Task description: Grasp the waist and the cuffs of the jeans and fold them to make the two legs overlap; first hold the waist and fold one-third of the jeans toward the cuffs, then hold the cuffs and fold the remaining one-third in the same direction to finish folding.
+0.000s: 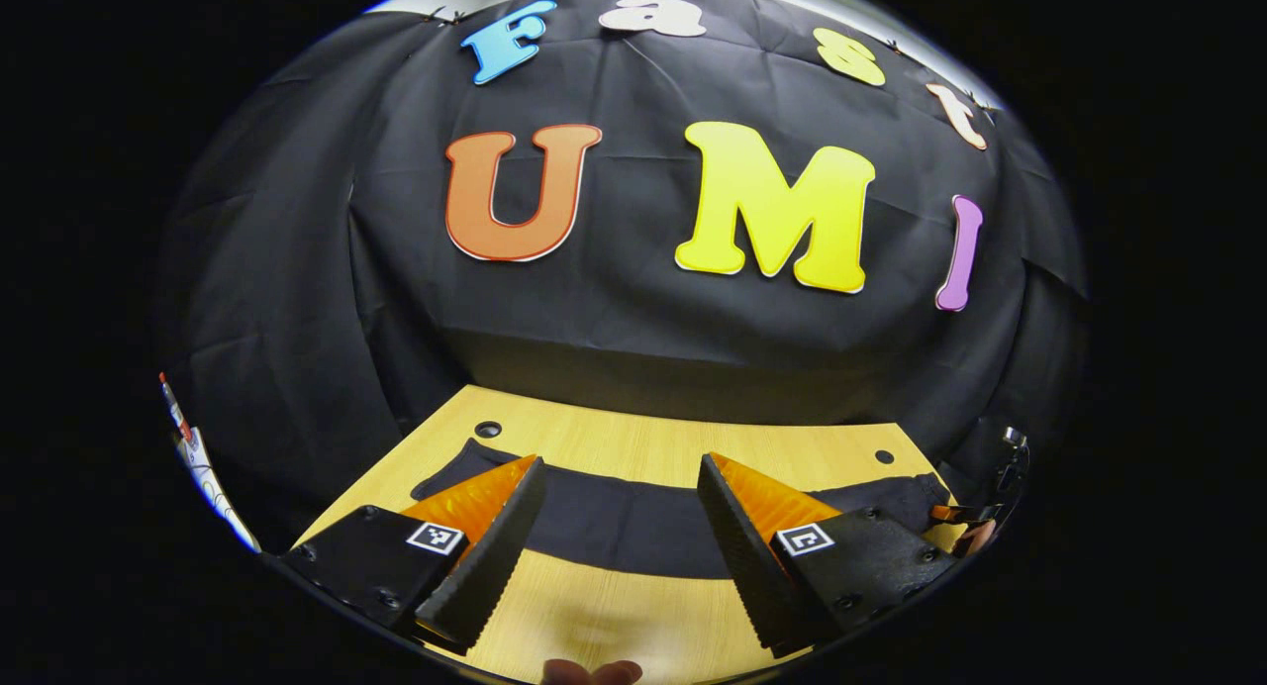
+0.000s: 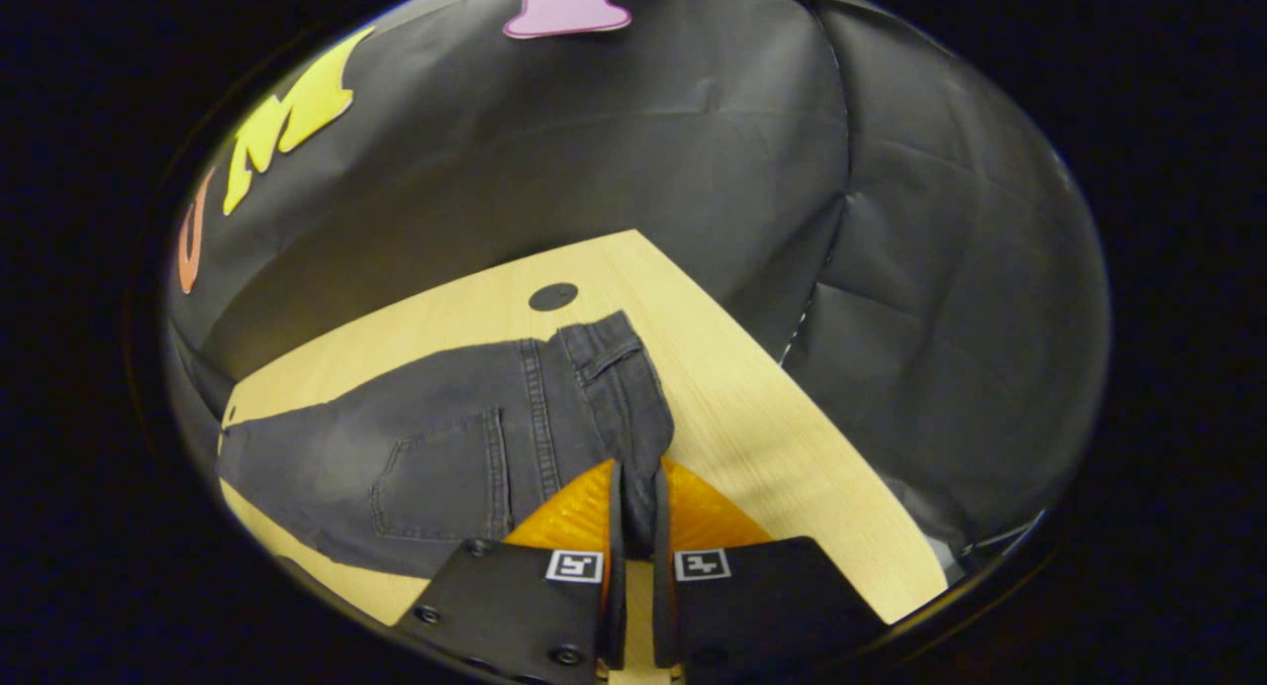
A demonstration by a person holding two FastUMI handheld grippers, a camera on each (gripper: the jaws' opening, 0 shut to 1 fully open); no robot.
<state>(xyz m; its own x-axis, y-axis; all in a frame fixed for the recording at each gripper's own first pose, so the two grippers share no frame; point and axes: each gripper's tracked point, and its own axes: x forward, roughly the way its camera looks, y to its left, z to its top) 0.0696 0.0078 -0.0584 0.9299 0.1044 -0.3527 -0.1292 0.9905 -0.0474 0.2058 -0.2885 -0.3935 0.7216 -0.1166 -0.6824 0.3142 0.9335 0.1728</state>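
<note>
We see our right claw [image 2: 633, 512] pinching the waist of the jeans [image 2: 445, 447], which lie flat on the table [image 2: 772, 418]. Our left claw [image 1: 619, 522] is wide open, holding nothing, jeans just ahead.

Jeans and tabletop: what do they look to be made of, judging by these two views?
The jeans look like dark grey denim, slightly faded: stitched seams, a patch pocket and a waistband with belt loop show in the right gripper view, where the right tongs pinch the waist. The table looks like light wood or wood-grain laminate, smooth and matte; fine parallel grain lines show, so solid wood or veneer stays open.
</note>
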